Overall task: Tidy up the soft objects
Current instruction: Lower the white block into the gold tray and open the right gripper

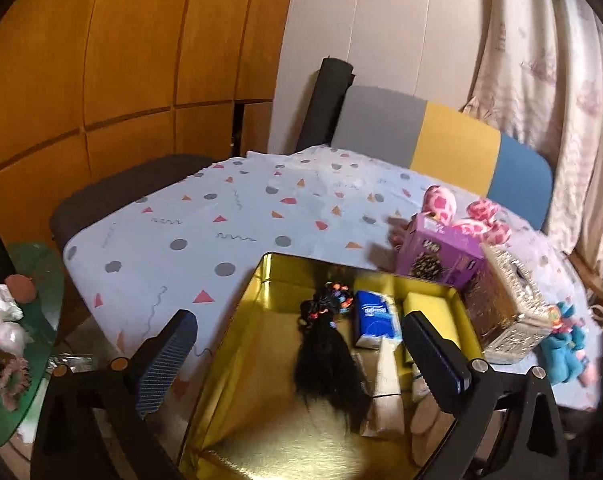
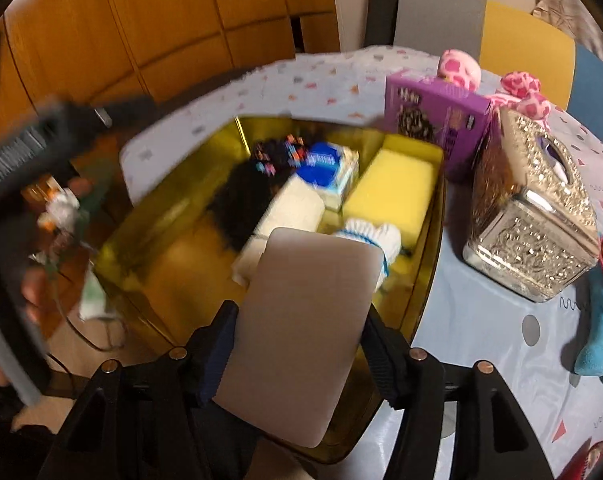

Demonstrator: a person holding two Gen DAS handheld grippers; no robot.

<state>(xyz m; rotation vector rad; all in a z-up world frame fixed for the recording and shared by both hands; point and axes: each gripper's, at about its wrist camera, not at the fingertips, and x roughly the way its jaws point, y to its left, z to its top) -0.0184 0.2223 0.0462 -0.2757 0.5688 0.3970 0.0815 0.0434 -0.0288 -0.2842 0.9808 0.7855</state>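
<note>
Gold foil lines the open box (image 2: pixel 173 216) on the patterned tabletop (image 1: pixel 221 216), and it's filling up: black hairpiece with coloured beads (image 1: pixel 329 356), blue tissue pack (image 1: pixel 375 318), yellow sponge (image 2: pixel 389 192), a cream roll (image 2: pixel 293 208) and a white knitted glove (image 2: pixel 375 236) all inside. Right hand-held gripper (image 2: pixel 301 336) hangs over the box's near edge, jaws clamped on a flat grey foam pad (image 2: pixel 301 332). Left hand-held gripper (image 1: pixel 301 344) hovers above the box, jaws spread wide with nothing between them. Beside the box stand a purple carton (image 2: pixel 433 120) and a silver tissue holder (image 2: pixel 529 216); pink spotted plush (image 1: pixel 461 216) and blue plush (image 2: pixel 601 344) wait outside.
</note>
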